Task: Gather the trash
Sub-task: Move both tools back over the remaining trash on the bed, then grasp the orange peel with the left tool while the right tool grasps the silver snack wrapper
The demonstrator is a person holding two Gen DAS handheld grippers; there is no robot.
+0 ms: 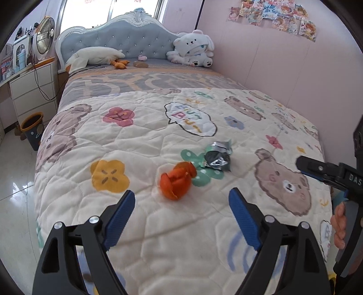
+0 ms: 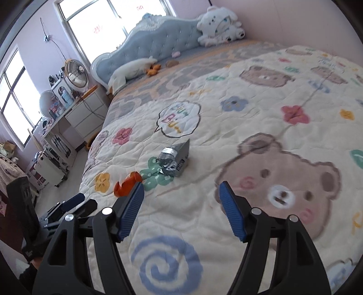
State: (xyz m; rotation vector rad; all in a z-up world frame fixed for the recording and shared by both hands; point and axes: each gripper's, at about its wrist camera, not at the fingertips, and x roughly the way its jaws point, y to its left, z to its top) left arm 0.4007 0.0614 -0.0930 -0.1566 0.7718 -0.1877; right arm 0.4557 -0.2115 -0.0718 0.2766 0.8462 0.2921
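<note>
Left gripper [image 1: 181,204], jaws spread empty (ready to pinch), just short of orange peel [image 1: 175,182]; foil wrapper [image 1: 217,157] beyond peel; right gripper [image 2: 181,199] likewise agape

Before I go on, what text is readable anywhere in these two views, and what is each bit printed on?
"BIUT BIUT": in the speech bubble printed on the quilt, readable in both views.
"DAS": white letters on the right tool, cut off at the frame edge.
Foil wrapper: a printed panel shows on it, too small to read.
Wall posters: too small to read.
Red marks on the window: blurred and overexposed.
</note>
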